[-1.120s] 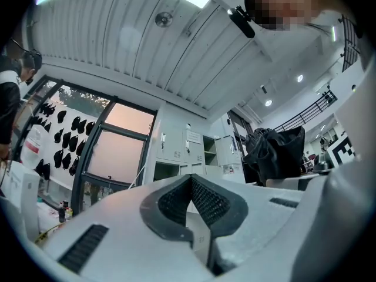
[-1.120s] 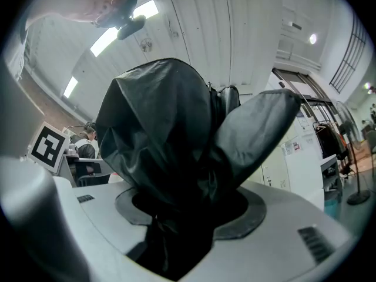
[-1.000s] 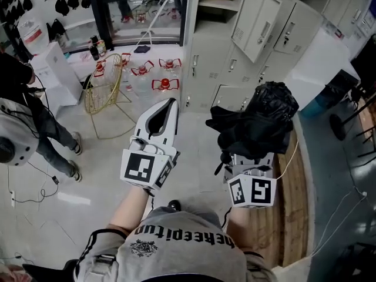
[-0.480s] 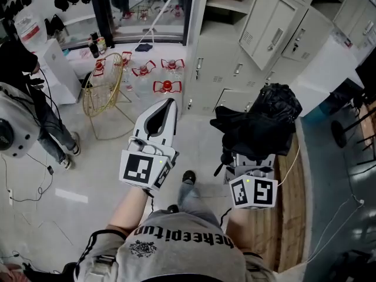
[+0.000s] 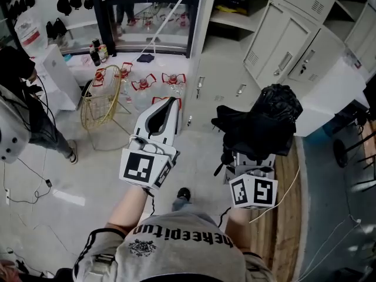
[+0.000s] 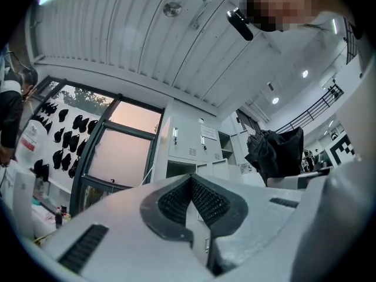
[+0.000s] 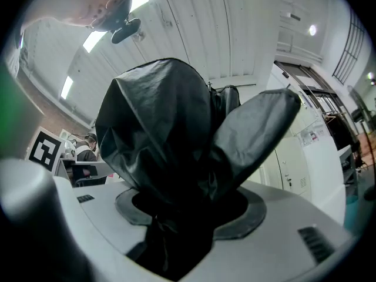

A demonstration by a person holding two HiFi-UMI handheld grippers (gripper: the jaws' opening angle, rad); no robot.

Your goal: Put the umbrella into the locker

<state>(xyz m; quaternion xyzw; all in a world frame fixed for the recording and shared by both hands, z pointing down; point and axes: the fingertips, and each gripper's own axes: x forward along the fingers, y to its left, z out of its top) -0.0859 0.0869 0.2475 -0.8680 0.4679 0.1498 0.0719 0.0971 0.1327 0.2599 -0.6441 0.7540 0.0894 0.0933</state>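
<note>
Both tongs are white plastic shells. The left tongs (image 5: 171, 103) taper to a point and are lined with dark grey ribbed pads (image 6: 205, 201). The right tongs (image 7: 179, 216) have grey pads too. Behind each sits a white cube (image 5: 144, 169) with black square markers. A thin pale cable (image 5: 285, 191) trails from the right tongs. The person wears a grey T-shirt (image 5: 176, 258) with black lettering and black, white-striped shoulder trim (image 5: 94, 244).

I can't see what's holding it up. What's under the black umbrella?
Under the umbrella is the right gripper, its fingers shut on the bunched fabric. The folds cover the fingertips.
</note>
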